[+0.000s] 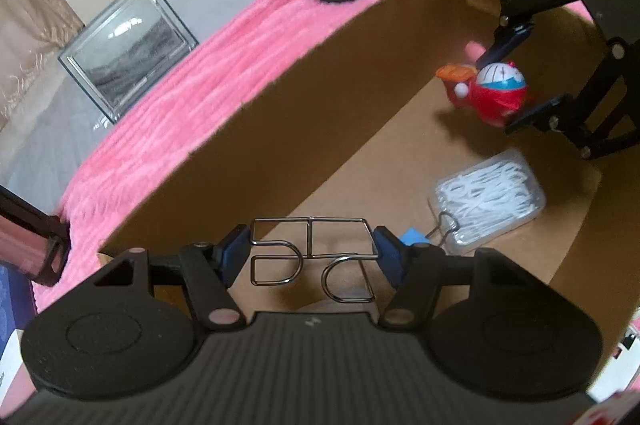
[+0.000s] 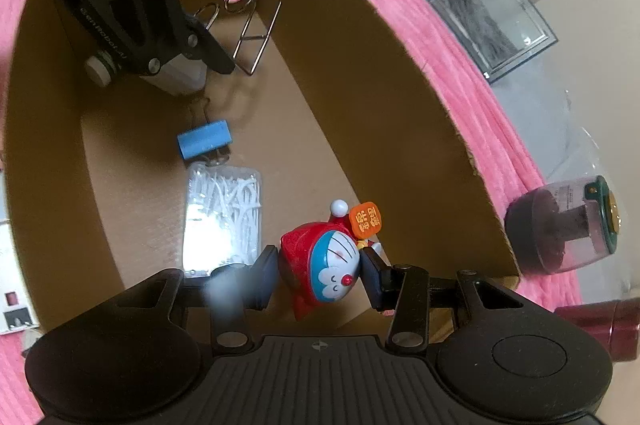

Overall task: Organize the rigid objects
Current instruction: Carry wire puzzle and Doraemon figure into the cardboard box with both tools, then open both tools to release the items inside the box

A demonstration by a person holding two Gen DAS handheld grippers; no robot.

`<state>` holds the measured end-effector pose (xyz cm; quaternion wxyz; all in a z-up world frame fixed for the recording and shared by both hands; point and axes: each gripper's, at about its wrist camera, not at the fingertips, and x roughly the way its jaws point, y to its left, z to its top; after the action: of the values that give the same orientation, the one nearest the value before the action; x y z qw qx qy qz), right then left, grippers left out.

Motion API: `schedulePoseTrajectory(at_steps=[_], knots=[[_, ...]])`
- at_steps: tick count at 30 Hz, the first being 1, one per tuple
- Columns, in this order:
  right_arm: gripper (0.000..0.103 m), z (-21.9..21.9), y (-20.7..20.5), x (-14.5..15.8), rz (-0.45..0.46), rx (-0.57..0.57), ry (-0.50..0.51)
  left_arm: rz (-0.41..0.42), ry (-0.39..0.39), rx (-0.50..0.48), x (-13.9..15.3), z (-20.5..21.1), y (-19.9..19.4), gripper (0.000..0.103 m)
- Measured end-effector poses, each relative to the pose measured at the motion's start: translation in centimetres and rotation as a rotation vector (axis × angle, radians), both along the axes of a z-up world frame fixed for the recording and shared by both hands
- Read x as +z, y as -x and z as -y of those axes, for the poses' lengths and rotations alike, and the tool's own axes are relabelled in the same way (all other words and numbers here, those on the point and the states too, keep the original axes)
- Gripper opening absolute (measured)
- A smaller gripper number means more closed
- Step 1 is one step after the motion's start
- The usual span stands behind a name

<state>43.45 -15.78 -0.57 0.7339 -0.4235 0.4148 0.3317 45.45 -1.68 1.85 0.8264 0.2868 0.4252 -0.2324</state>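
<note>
Pink fleece covers the table around an open cardboard box (image 1: pixel 280 129), and we have both hands over it. On our left, the left gripper (image 1: pixel 312 253) pinches a wire puzzle (image 1: pixel 312 257) by its two ends, its long axis straight across the jaws, low over the box's near corner and tilted steeply down. Right of it, the floss-pick case (image 1: pixel 488 201) and blue binder clip (image 2: pixel 204 144) lie on the floor. Farther right, our right gripper (image 2: pixel 320 275), nose-down, is pressed onto the red toy figure (image 2: pixel 324 261), seemingly just above the floor.
</note>
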Motion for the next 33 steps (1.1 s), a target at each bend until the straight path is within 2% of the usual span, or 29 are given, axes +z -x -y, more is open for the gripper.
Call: schedulePoseTrajectory(at_steps=[16, 33], knots=[[0.041, -0.5, -2.0, -2.9, -0.032, 0.005, 0.128, -0.050, -0.035, 0.028, -2.4, 0.2, -2.5, 0.063], [0.041, -0.7, -2.5, -3.3, -0.057, 0.002, 0.137, -0.075, -0.065, 0.040, -3.8, 0.5, -3.1, 0.064]])
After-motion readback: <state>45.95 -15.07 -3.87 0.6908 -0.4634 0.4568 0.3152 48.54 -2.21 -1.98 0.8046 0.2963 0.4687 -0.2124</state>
